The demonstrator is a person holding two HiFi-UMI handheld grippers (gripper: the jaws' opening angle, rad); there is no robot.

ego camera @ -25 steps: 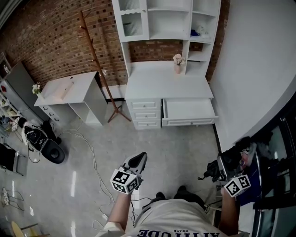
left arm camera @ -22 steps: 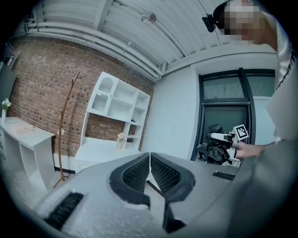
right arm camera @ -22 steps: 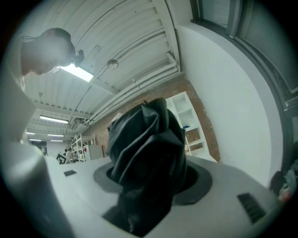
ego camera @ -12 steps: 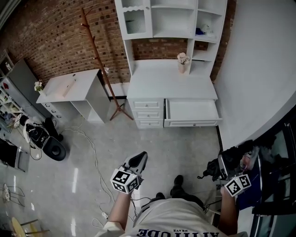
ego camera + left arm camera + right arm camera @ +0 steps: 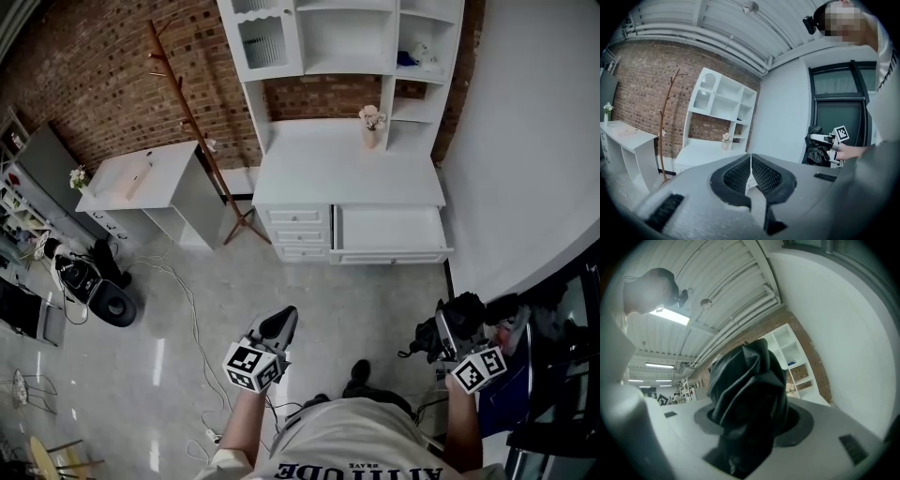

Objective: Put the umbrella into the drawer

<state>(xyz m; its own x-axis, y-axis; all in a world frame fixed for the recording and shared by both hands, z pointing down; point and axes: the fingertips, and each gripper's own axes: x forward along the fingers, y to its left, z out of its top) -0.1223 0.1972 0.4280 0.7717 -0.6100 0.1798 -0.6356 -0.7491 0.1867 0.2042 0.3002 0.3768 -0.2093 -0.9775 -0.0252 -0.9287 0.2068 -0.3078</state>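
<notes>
A folded black umbrella [image 5: 747, 399] fills the jaws of my right gripper [image 5: 450, 330], which is shut on it low at the right of the head view; the bundle [image 5: 448, 323] sticks out toward the desk. The white desk [image 5: 345, 173] stands ahead against the brick wall, and its right-hand drawer [image 5: 392, 234] is pulled open and looks empty. My left gripper [image 5: 277, 325] hangs lower left of the drawer, over the floor, jaws pressed together with nothing between them [image 5: 750, 171].
A wooden coat stand [image 5: 199, 131] leans left of the desk, beside a small white side table [image 5: 141, 178]. Cables [image 5: 187, 309] trail across the grey floor. The white wall [image 5: 525, 141] runs along the right. A small vase [image 5: 372, 127] sits on the desktop.
The desk and open drawer have shifted slightly in the head view as the person steps along. Both grippers keep their states; the right one with the umbrella has edged up and left.
</notes>
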